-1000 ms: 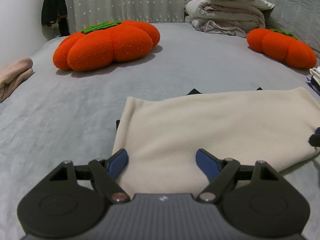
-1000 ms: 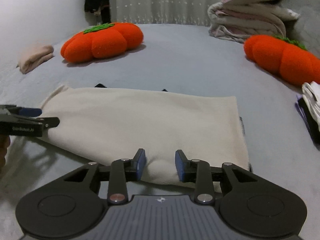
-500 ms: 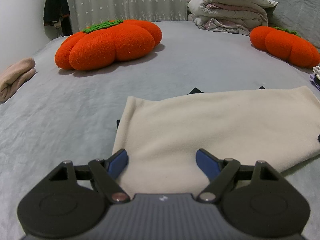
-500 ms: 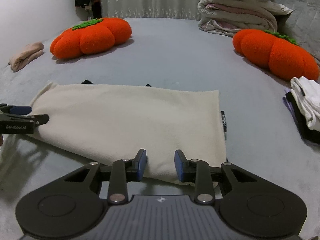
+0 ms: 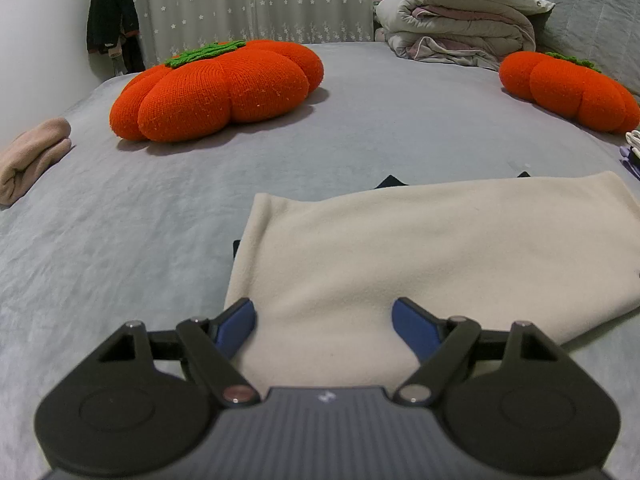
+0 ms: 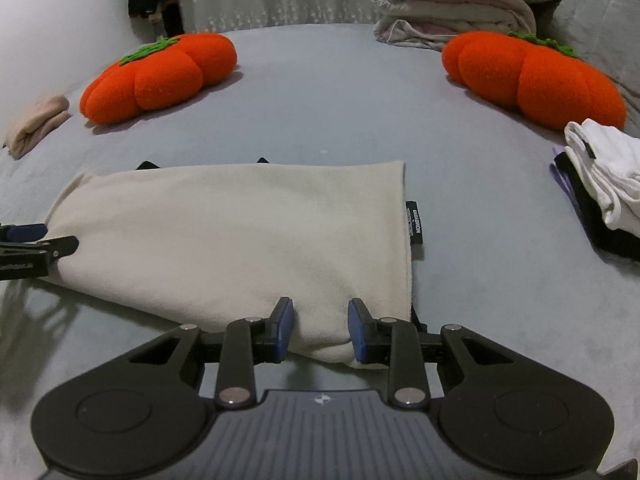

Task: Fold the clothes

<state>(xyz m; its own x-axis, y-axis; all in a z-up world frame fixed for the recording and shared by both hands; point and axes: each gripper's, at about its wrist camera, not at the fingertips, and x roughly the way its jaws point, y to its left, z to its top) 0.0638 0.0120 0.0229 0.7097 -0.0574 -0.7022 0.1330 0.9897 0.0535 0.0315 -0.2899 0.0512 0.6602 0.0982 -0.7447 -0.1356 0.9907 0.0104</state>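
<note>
1. The right gripper [image 6: 320, 330] has drawn back toward the near edge of the bed [image 6: 340, 112]; the cream garment [image 6: 240, 236] now lies further beyond its fingertips.
2. The right gripper's view has turned, bringing the white folded stack [image 6: 604, 168] at the bed's right edge further into sight.
3. The right gripper's jaws stand slightly narrower around the garment's near right corner.
</note>
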